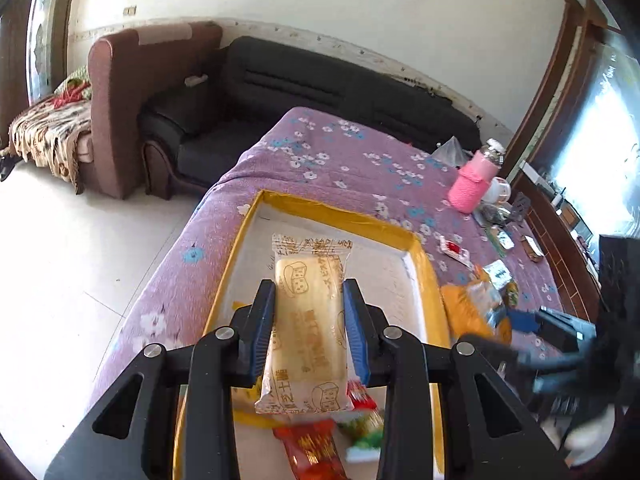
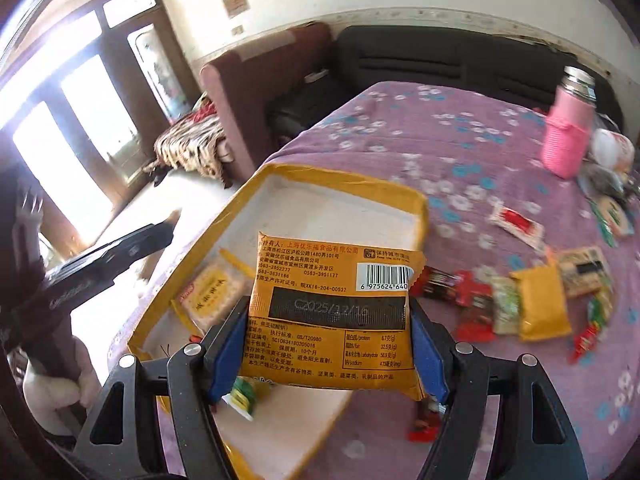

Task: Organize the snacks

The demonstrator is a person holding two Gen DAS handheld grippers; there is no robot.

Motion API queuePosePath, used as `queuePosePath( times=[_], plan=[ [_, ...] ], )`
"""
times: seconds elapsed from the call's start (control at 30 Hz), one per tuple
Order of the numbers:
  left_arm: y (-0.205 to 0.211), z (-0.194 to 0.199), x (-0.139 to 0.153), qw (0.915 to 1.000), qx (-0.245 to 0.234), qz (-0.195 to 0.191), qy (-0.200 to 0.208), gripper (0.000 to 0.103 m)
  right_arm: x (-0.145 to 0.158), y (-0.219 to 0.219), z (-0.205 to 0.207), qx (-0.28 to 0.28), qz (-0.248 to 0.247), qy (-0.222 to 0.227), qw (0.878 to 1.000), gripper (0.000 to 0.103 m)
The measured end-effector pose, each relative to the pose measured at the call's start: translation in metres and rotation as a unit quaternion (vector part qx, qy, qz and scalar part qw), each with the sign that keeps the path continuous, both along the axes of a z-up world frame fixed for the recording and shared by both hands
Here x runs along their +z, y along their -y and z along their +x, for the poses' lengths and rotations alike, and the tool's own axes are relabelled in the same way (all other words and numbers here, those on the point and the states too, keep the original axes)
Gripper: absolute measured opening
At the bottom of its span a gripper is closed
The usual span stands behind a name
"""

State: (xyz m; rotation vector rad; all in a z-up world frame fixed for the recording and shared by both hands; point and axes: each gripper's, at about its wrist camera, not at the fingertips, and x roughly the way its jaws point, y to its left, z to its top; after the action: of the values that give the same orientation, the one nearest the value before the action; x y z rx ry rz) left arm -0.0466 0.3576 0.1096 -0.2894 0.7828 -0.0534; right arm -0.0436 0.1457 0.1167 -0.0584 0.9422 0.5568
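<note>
- The left gripper [image 1: 309,330] has its jaws drawn in narrow on a pale yellow snack bar [image 1: 306,320], pads pressing both long sides, and holds it above the tray [image 1: 424,256].
- The right gripper [image 2: 328,344] clamps an orange snack packet [image 2: 332,316] across its width, jaws fairly wide and pads on both edges, also over the tray.
- Risk 1: both hands hang over the same tray, so the 2 grippers could knock together if both lower at once; the left gripper's dark body shows at the left edge of the right wrist view.
- Risk 2: the orange packet is a soft pillow pack held by its edges; it could buckle and slip out short of the tray.
- Risk 3: the tray already holds a pale cracker packet [image 2: 214,290] and small red and green sweets, so a careless drop may land on them or bounce over the low yellow rim.
- More snacks lie loose on the purple floral cloth [image 2: 460,136] to the right, in a heap [image 2: 532,304].
- A pink-sleeved bottle [image 2: 568,136] stands at the far side; what lies beside it is probably cups, blurred.
- Beyond: black sofa [image 1: 288,80], brown armchair, white tiled floor, bright windows.
</note>
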Motion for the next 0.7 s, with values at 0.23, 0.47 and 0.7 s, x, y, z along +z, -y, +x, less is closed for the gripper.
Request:
queuePosePath(
  times=[0.23,0.47,0.7],
  plan=[
    [-0.009,0.045,-0.034,0.9981,-0.002,-0.034,-0.051,0.032,-0.034,-0.056,0.016,0.015,-0.050,-0.006,0.999,0.073],
    [-0.012,0.060,-0.055,0.9945,-0.001,-0.073,-0.075,0.036,-0.060,-0.063,0.031,0.006,-0.063,-0.019,0.998,0.076],
    [-0.012,0.045,-0.042,0.9927,0.012,-0.089,-0.081,0.039,-0.045,-0.053,0.025,0.011,-0.038,0.001,0.999,0.074]
  ],
)
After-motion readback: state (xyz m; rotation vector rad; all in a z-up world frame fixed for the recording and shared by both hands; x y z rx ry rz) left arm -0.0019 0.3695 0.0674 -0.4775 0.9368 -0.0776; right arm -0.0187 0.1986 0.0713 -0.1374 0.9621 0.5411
